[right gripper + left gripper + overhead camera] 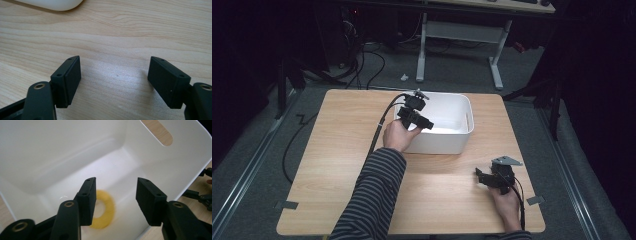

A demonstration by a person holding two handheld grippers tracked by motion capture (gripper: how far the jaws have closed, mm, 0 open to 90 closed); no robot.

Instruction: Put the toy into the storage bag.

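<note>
Hovering over the white bin (459, 142), the left gripper (116, 195) tilts down, jaws apart above a yellow ring (106, 210). At five o'clock on the table (337, 165), the right gripper (113, 80) rests low, jaws wide and empty.

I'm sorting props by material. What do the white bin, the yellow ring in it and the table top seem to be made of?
White bin: likely smooth plastic, with rounded moulded corners, a faint sheen and a cut-out handle slot.
Yellow ring: blurred; matte and soft-edged, perhaps foam or rubber, not certain.
Table top: wood or wood-look laminate, pale with grain lines and a matte finish.
</note>
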